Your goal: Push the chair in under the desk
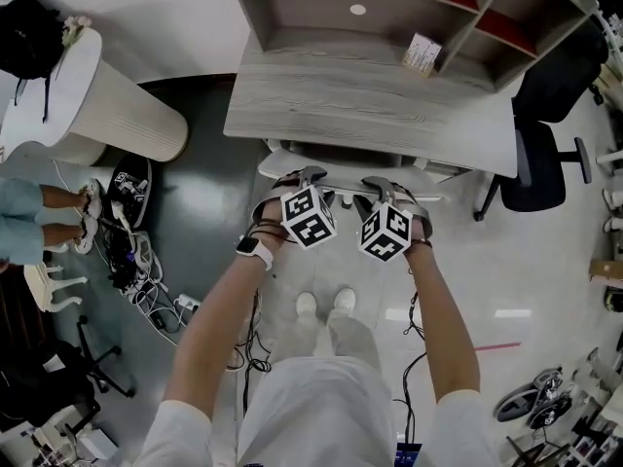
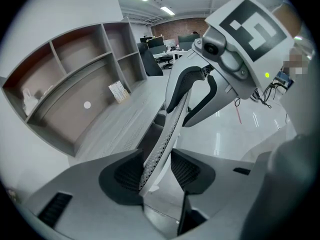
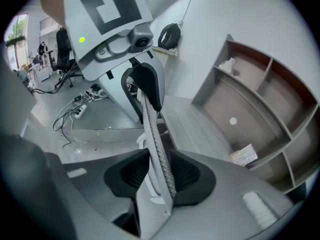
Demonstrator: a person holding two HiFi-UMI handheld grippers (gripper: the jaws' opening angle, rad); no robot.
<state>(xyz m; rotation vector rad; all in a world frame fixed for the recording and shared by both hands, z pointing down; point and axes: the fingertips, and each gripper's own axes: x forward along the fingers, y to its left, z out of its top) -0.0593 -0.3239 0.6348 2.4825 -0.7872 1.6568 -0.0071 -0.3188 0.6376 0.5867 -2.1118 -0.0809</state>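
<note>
- The left gripper [image 1: 298,177] has its jaws wide apart, straddling the top rim of the chair [image 1: 280,161]. In the left gripper view the mesh rim [image 2: 165,134] leans on one pad with a gap at the other, so I judge it is not clamped.
- The right gripper [image 1: 385,187] stands the same way, jaws apart around the rim. In the right gripper view the rim [image 3: 157,149] runs slantwise through the gap, close against one pad.
- With such a loose hold, I'd worry the thin rim rides up and slips out of one pair of jaws during a hard shove. That gripper would then lunge toward the desk [image 1: 360,105].
- If one hand pushes harder than the other, the chair could swing round instead of rolling straight and catch on the desk's underside or legs, which I cannot see from here.
- The backrest could also meet the desk's front edge before the push is eased, and the flexible rim might bend or jolt.
- The grippers' cables [image 1: 417,343] hang by the person's feet [image 1: 326,303], so a step forward could snag one.
- The chair sits straight ahead of and below both grippers, its rim between their jaws. The seat looks mostly tucked under the desk already, with only the backrest near the front edge.
</note>
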